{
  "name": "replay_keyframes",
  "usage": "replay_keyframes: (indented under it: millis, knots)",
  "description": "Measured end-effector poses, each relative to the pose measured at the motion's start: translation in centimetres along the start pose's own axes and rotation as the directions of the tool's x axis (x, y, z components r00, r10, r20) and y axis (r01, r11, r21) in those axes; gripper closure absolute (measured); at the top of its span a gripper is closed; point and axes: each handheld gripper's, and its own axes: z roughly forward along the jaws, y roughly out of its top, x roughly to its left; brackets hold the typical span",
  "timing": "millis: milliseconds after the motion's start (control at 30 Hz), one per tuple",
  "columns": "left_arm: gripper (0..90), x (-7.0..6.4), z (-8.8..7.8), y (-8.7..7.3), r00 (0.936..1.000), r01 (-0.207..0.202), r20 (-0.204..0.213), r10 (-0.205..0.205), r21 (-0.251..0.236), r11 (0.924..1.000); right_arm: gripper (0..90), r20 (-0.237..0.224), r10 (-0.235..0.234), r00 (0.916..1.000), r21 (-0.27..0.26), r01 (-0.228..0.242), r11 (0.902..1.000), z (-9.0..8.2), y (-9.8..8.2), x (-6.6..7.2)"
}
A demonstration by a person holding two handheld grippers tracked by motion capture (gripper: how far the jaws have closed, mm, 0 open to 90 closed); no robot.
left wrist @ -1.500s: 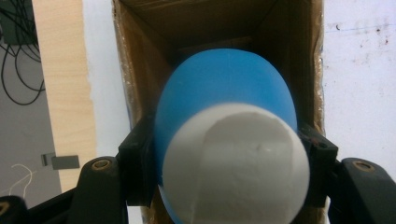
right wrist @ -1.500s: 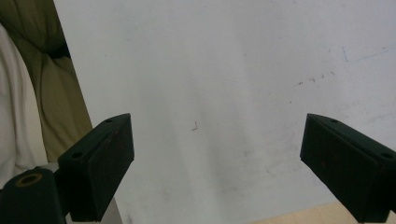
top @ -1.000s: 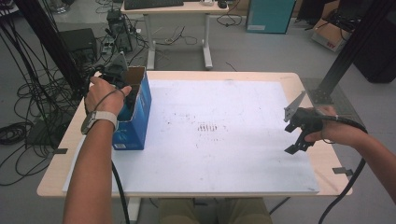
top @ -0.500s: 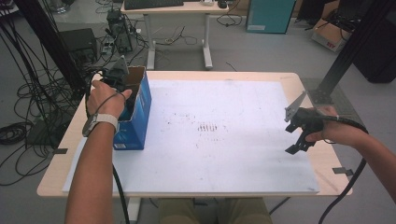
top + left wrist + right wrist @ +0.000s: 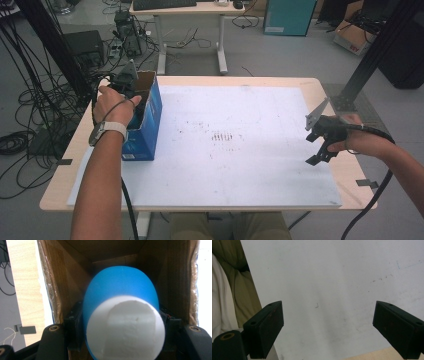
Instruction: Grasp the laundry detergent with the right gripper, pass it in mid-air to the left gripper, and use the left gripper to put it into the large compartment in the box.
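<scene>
Grey floor strewn with black cables, a second desk and cardboard boxes surround a light wooden table (image 5: 65,192) whose top is mostly covered by a white sheet (image 5: 235,165) marked with faint dark smudges near its middle. Beneath the left gripper (image 5: 131,89) stands an open blue cardboard box (image 5: 150,125), upright at the near-left part of the sheet, its brown inner walls rising on both sides of the tool in the left gripper view. That gripper points down into the box's open top and is clenched on a blue cup (image 5: 120,290), which lies lengthwise between the jaws with its white base (image 5: 126,330) facing the camera and its blue body reaching forward and down into the box; both black jaws press against the cup's sides. Well apart from it, over the opposite edge of the sheet, the right gripper (image 5: 320,146) hangs in the person's hand with its jaws spread wide and nothing between them, bare white sheet lying below and ahead of them.
</scene>
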Motion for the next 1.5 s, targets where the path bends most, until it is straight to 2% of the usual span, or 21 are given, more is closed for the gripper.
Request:
replay_keyframes:
  millis: [200,233,267,1500]
  knots:
    - [37.5,0.09,0.0,0.01,1.0,-0.002,0.003,0.002,0.005,1.0,9.9,0.001,0.001,1.0,-0.004,-0.001,1.0,0.0,-0.1,0.01]
    - [37.5,0.1,-0.01,0.02,1.0,-0.002,0.003,0.002,0.006,1.0,9.9,0.025,0.007,0.9997,-0.02,-0.006,0.9998,0.04,-0.15,0.13]
    - [37.5,0.09,-0.01,0.03,1.0,-0.003,0.002,0.003,0.007,1.0,9.9,0.003,-0.001,1.0,-0.004,0.001,1.0,-0.03,-0.09,0.01]
    - [37.5,0.2,0.01,-0.04,1.0,-0.004,0.005,0.004,0.004,1.0,9.9,0.015,0.0,0.9999,-0.016,0.0,0.9999,-0.04,-0.14,0.04]
